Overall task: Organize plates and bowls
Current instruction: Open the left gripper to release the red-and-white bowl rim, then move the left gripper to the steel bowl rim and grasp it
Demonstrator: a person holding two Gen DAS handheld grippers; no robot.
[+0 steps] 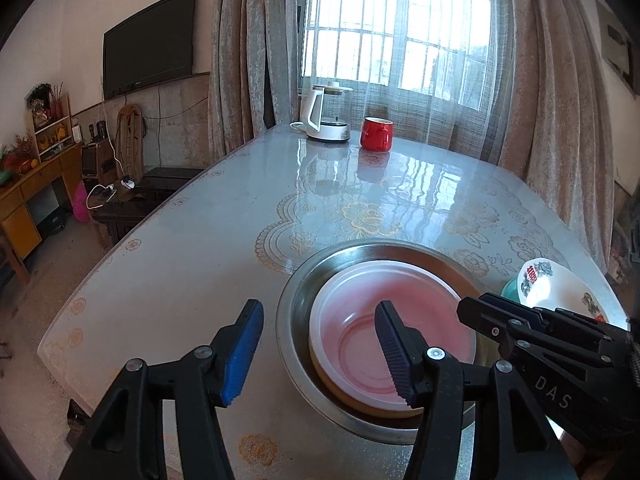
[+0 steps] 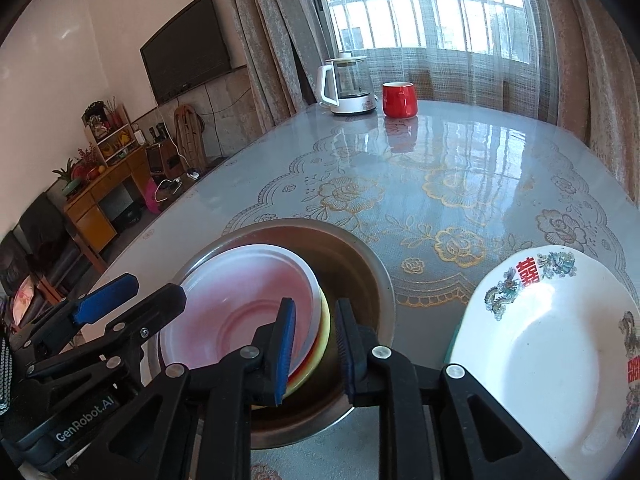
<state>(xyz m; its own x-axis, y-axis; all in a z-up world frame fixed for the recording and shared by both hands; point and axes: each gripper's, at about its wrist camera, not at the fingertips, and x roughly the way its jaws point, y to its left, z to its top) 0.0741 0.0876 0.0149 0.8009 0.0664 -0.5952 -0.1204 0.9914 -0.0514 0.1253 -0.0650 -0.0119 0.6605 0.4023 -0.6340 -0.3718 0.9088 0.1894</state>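
On your left gripper (image 2: 132,292) the body reads "GenRobot.AI"; its jaws stand released, well apart, with nothing between the blue pads, one finger over the bare table (image 1: 168,264) and the other over the pink bowl (image 1: 400,320). Your right gripper (image 2: 314,344) carries the letters "DAS" on its side; its jaws are only slightly parted, close together, with no thing pinched between the pads that you can see. Red Chinese characters are printed on the rim of the white plate (image 2: 548,344), among painted dragons.

The pink bowl is shallow, pale-rimmed and rosy inside, and it sits on top of a short stack whose yellow and red edges (image 2: 320,344) show beneath it. That stack lies inside a wide steel basin (image 2: 360,264) on the near part of the table, toward the left side of the basin. The white plate rests just right of the basin, with something teal (image 1: 510,288) peeking out under its edge.

Far across the glossy, flower-patterned tabletop stand a white kettle (image 2: 344,84) and, right of it, a red mug (image 2: 399,99), both well apart from the dishes. A dark television (image 1: 150,44) hangs on the left wall; curtains (image 1: 248,52) frame the barred window (image 1: 400,24).
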